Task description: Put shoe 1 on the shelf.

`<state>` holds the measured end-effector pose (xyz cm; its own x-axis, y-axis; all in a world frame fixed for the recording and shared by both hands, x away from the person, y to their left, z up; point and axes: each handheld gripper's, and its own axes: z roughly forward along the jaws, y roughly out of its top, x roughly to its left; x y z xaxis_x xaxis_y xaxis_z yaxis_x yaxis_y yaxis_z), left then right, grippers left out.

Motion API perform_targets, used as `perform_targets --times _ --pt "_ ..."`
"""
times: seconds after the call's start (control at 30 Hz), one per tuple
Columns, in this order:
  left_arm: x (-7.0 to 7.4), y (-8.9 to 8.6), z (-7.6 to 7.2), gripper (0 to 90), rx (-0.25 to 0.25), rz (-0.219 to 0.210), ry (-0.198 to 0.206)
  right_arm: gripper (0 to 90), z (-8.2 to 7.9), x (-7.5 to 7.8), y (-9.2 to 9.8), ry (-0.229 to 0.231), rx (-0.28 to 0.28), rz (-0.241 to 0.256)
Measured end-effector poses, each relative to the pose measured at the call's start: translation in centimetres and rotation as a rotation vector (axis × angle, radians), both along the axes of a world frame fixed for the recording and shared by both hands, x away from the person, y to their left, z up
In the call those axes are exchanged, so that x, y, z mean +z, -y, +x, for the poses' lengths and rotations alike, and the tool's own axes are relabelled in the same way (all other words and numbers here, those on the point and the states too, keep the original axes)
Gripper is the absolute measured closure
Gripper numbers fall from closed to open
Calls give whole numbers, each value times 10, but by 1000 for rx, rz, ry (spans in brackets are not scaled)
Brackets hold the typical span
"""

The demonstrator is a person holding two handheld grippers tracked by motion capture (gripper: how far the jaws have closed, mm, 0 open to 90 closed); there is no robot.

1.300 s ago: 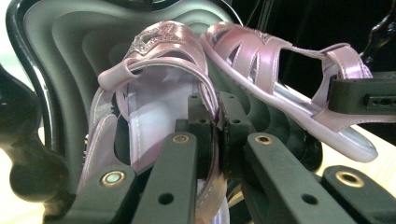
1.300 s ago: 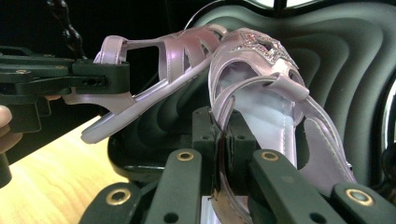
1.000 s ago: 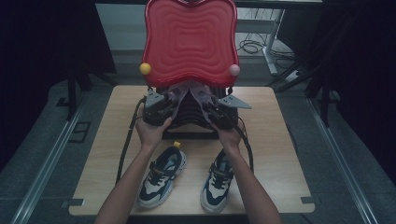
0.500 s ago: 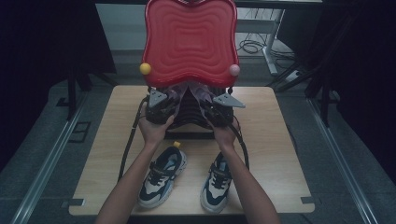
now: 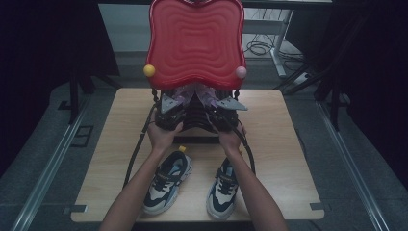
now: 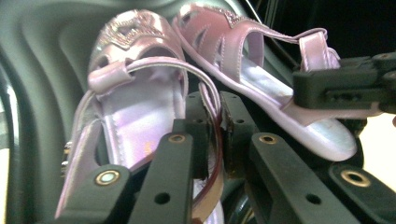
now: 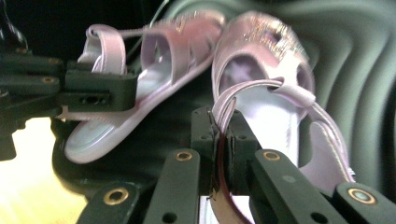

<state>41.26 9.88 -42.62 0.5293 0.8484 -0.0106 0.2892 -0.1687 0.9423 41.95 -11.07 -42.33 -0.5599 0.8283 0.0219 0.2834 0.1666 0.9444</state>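
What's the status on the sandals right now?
Left gripper shut on left sandal strap. Right gripper shut on right sandal strap. Red lid overhead.

Looks like a lab or recording studio setup, not anybody's home. There's one small wooden table sitting alone on grey carpet-type flooring, with metal floor rails running along both sides of it. Everything around is hung in dark black curtains or panels, so the lit table is kind of boxed in. Behind it you can see a white desk frame and a loose tangle of cables on the floor, plus black stand legs off to the sides. Very much a purpose-built test bay vibe.
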Motion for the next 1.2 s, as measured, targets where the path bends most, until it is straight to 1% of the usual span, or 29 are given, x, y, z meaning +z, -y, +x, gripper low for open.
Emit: perform_targets --times 0.1,0.13,0.2,0.27,0.3,0.37,0.43,0.5,0.6,0.7,0.73,0.8,0.83,0.97,1.03,1.07,1.1,1.13,1.17,1.2 --pt "-3 1 0 788 -9 2 -11 833 1 -4 -1 -28 8 -20" --pt "-4 2 0 772 -12 6 -14 830 0 -5 -2 -22 6 -24" --pt "-5 2 0 738 -20 15 -25 826 0 -4 -3 -27 1 -29" --pt "-6 0 1 712 -30 6 -50 819 1 -5 -3 -38 7 -29" --pt "-7 -1 2 698 -34 4 -62 801 1 -5 -3 -43 6 -36" --pt "-6 -1 2 672 -40 3 -68 770 2 -7 -3 -70 12 -46" --pt "-6 -2 2 633 -46 -2 -74 753 2 -9 -2 -75 16 -30" --pt "-5 -3 2 583 -53 -8 -83 713 2 -9 -1 -85 17 -30" --pt "-4 -5 2 520 -60 -18 -88 617 1 -8 -1 -95 18 -24" --pt "-1 -6 0 474 -59 -37 -79 575 -1 -5 1 -86 17 -6" --pt "0 -7 -1 458 -57 -43 -78 569 -2 -3 1 -82 17 -3" --pt "3 -9 -3 438 -60 -54 -77 568 -4 0 3 -81 21 19" --pt "4 -9 -4 433 -64 -56 -76 567 -5 1 4 -76 23 20" --pt "9 -10 -11 423 -63 -53 -76 560 -10 6 5 -76 39 34" --pt "10 -12 -13 420 -59 -53 -78 559 -12 8 6 -69 42 33" --pt "10 -13 -14 419 -55 -53 -82 558 -13 9 6 -72 49 34" --pt "10 -14 -15 417 -51 -57 -88 559 -14 9 7 -67 53 33" --pt "10 -15 -16 416 -55 -58 -91 559 -15 10 7 -65 50 35" --pt "11 -16 -17 415 -58 -51 -90 559 -16 11 8 -65 54 35" --pt "11 -18 -19 415 -58 -57 -85 559 -17 11 9 -64 56 38"
